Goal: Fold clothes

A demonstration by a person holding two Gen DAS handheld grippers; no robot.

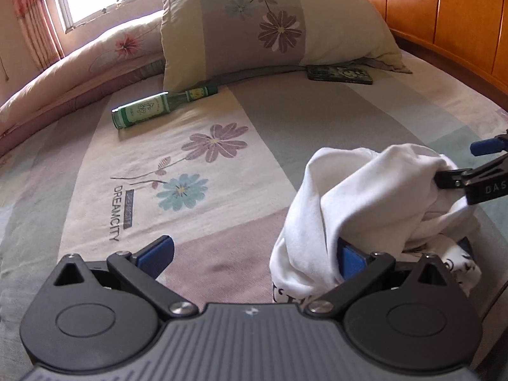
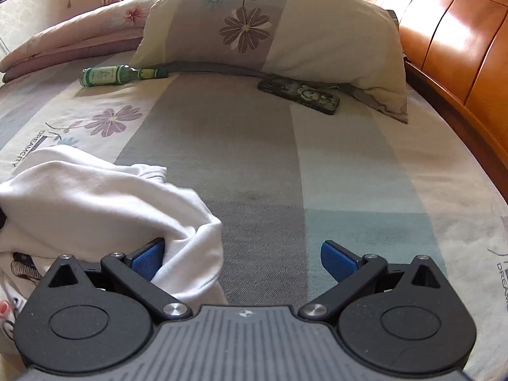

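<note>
The left gripper [image 1: 254, 254] sits at the bottom of its own view with its blue pads spread wide apart; the right-hand pad [image 1: 349, 262] is pressed into the folds of a white shirt [image 1: 365, 203], while the left-hand pad is bare over the bedsheet [image 1: 285, 120]. The right gripper [image 2: 243, 258] also stands spread wide, its left pad [image 2: 147, 257] touching the edge of the same shirt [image 2: 95, 197] and its right pad clear above the sheet. In the left wrist view it enters from the right edge of the frame, one finger against the bunched cloth. The shirt lies crumpled in a heap near the lower edge of the bed, dark print showing on its underside. Farther up the frame, a green bottle [image 1: 158, 108] lies on its side, its neck at the foot of a flowered pillow [image 1: 273, 28]. A phone [image 2: 298, 95] rests just beside the pillow's right corner. A wooden headboard [image 2: 451, 38] fills the upper right, a pink quilt [image 1: 79, 63] the upper left.
</note>
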